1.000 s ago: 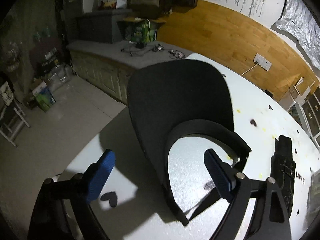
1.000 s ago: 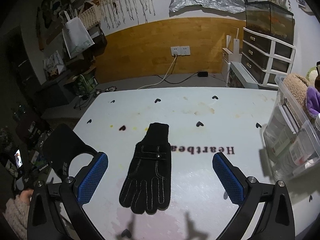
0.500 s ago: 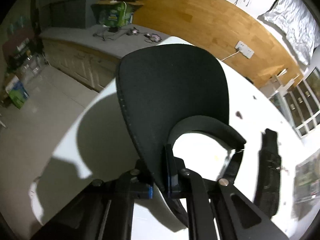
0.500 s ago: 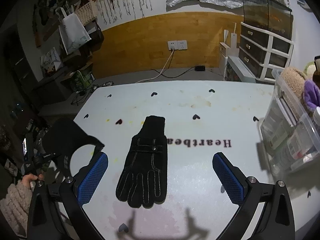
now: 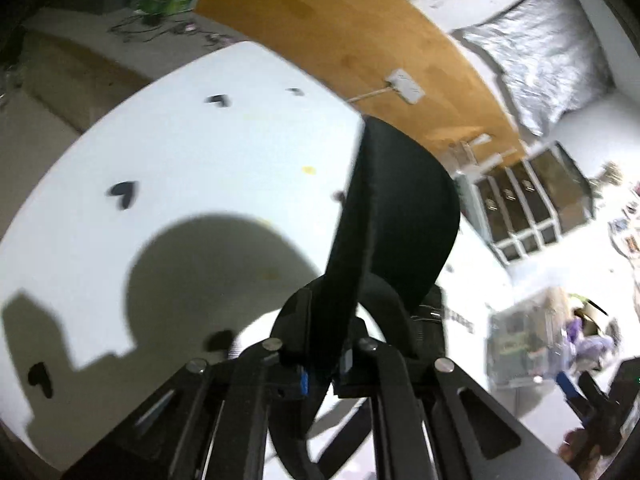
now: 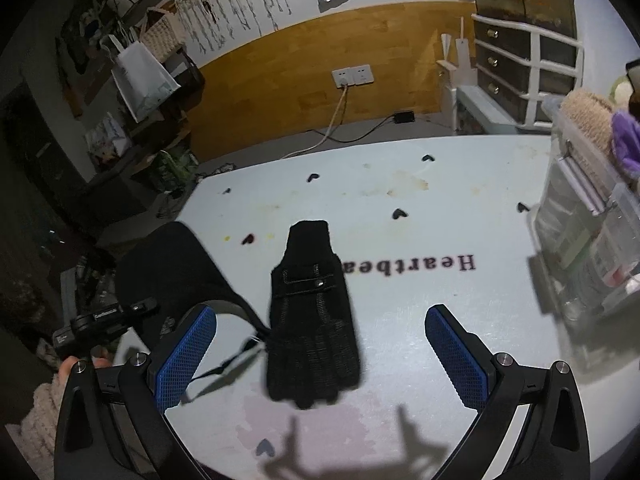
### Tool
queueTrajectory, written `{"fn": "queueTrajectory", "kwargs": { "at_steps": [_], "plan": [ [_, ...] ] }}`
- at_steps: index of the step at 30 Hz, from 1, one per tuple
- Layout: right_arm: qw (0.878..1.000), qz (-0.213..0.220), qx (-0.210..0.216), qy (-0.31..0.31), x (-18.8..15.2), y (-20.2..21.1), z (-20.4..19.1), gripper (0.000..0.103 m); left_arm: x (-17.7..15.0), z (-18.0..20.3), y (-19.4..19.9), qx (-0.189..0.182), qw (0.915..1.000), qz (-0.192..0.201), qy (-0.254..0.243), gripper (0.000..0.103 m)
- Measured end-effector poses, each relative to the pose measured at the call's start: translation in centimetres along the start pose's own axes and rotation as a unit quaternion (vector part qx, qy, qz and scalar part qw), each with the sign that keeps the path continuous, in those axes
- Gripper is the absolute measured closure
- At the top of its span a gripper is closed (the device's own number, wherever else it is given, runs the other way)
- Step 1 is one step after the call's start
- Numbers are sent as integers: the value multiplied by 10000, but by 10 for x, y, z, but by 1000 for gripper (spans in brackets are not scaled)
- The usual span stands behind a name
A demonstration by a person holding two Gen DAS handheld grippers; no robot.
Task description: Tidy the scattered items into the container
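My left gripper (image 5: 324, 372) is shut on a black sun visor cap (image 5: 392, 220) and holds it lifted off the white table (image 5: 180, 160), brim pointing up. The visor also shows in the right wrist view (image 6: 168, 276), at the left, above the table edge. A black glove (image 6: 312, 312) lies flat on the table, fingers toward me, between the fingers of my right gripper (image 6: 320, 352), which is open and empty above it. The clear plastic container (image 6: 588, 232) stands at the right table edge with plush items in it; it also shows blurred in the left wrist view (image 5: 532, 344).
The white table (image 6: 440, 208) carries small heart marks and the word "Heartbea". A white drawer unit (image 6: 524, 64) and a wood-panelled wall (image 6: 320, 92) stand behind the table. Cluttered shelves and a white bag (image 6: 140, 80) are at the far left.
My left gripper closed on the visor's edge, lifted it off the table and swung right toward the container. My right gripper stayed open and moved slightly closer over the glove.
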State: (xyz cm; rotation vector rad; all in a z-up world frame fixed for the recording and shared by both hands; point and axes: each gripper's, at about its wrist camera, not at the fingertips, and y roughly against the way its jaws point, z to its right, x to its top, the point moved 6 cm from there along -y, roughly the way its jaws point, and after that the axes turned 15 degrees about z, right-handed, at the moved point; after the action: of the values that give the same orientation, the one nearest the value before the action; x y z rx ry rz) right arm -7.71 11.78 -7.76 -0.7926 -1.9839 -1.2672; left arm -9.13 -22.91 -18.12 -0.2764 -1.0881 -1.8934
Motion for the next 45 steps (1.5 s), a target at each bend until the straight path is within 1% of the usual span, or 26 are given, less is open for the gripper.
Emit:
{"fn": "queueTrajectory", "kwargs": {
  "at_steps": [2,4,6,8,9,10,12,14,17,19,21,23,25,28,29,30,31,32,33,35,36,38,39,42,44,45],
  "plan": [
    [9997,-52,170,-195,1,0,2,0,2,17,0,-280,9996,-61,-30,94],
    [9969,-135,506,-588,2,0,2,0,2,38,3,-582,9983,-97,-44,94],
    [9850,-242,996,-1388,4,0,6,0,2,55,5,-848,9963,-117,2,94],
    [9690,-268,1269,-2104,9,-1,13,0,1,77,6,-1166,9931,-136,5,94],
    [9642,-234,1325,-2285,13,-1,16,1,0,89,6,-1334,9909,-150,-3,94],
    [9644,-176,1321,-2282,17,0,16,1,-1,100,5,-1477,9889,-177,-16,94],
    [9740,-19,1190,-1927,26,3,14,5,-4,122,4,-1773,9837,-277,-78,94],
    [9885,135,1031,-1097,36,8,6,6,-7,143,3,-2068,9774,-407,-184,94],
    [9952,156,956,-109,41,9,-4,12,-12,168,2,-2386,9685,-593,-394,94],
    [9953,100,920,284,40,8,-4,29,-17,184,2,-2544,9628,-697,-589,94],
    [9946,41,860,579,37,5,-2,72,-23,199,2,-2701,9563,-800,-784,94],
    [9939,-39,824,731,32,3,2,87,-27,209,0,-2731,9537,-849,-937,94],
    [9922,-92,697,1025,27,2,3,89,-32,212,-4,-2682,9530,-878,-1101,94],
    [9826,-98,349,1820,18,3,-1,93,-41,214,-18,-2351,9584,-878,-1357,93],
    [9786,-105,229,2044,15,3,-1,94,-44,214,-23,-2233,9600,-876,-1442,87],
    [9734,-117,82,2285,12,1,-1,95,-47,214,-28,-2114,9614,-875,-1527,76],
    [9674,-113,-85,2529,9,-1,1,95,-49,213,-31,-2012,9630,-858,-1576,70],
    [9602,-90,-277,2779,8,-4,5,95,-51,211,-34,-1931,9643,-848,-1600,60],
    [9520,-67,-469,3025,6,-7,9,95,-52,208,-37,-1854,9656,-842,-1619,56],
    [9309,-13,-870,3548,4,-13,18,95,-55,203,-42,-1750,9674,-855,-1616,56],
    [9136,44,-1106,3914,5,-17,22,95,-57,201,-44,-1736,9680,-882,-1582,55],
    [8661,207,-1591,4735,9,-23,29,95,-59,202,-44,-1745,9674,-901,-1600,55],
    [8369,324,-1839,5145,10,-27,32,95,-61,203,-44,-1751,9670,-909,-1615,55],
    [7385,666,-2413,6260,2,-37,38,95,-65,204,-44,-1771,9657,-932,-1657,55],
    [7021,684,-2394,6671,-18,-42,41,97,-68,206,-44,-1784,9648,-947,-1686,55],
    [6877,665,-2285,6859,-35,-42,40,97,-73,205,-45,-1806,9639,-1018,-1671,55]
  ]
}}
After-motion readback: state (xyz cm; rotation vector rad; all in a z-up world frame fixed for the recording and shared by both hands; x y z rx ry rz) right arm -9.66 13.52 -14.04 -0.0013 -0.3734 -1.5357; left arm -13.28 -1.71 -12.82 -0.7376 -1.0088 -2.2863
